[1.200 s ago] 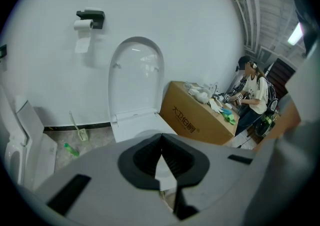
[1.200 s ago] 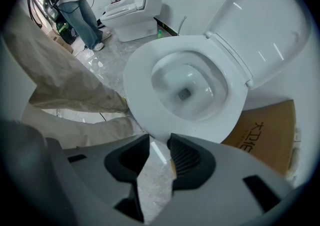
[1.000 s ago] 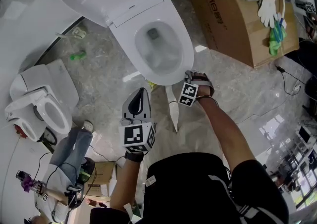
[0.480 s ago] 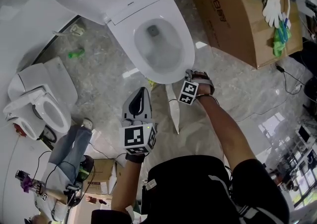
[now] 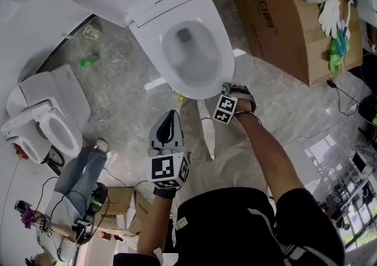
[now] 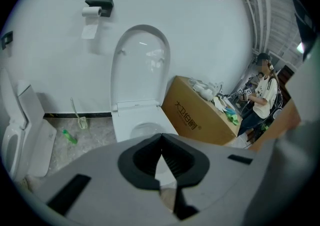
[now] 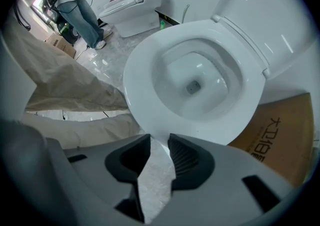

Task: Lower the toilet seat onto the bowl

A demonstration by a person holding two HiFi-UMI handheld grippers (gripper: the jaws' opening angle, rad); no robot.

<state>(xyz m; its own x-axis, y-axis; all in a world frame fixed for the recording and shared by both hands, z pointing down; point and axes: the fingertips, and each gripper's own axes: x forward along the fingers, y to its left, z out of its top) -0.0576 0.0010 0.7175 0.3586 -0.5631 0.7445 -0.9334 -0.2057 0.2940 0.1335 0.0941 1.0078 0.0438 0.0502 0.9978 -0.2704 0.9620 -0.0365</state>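
The white toilet (image 5: 194, 53) stands at the top middle of the head view. Its seat ring (image 7: 145, 65) lies flat on the bowl, and the lid (image 6: 141, 65) stands upright against the wall. My right gripper (image 5: 227, 89) is at the bowl's front edge. In the right gripper view, my right gripper (image 7: 159, 137) has its jaws a little apart, with only floor and the seat's front rim showing in the gap. My left gripper (image 5: 171, 115) hangs back over the floor, apart from the toilet. In the left gripper view, my left gripper (image 6: 161, 135) has its tips touching and holds nothing.
A large cardboard box (image 5: 283, 17) with gloves (image 5: 333, 12) on top stands right of the toilet. A second toilet (image 5: 41, 123) and a person in jeans (image 5: 82, 176) are at the left. A paper strip (image 5: 206, 129) and a green bottle (image 5: 91, 60) lie on the marble floor.
Both grippers have stayed almost in place. The head view has shifted a little, so the toilet sits slightly higher in the picture.
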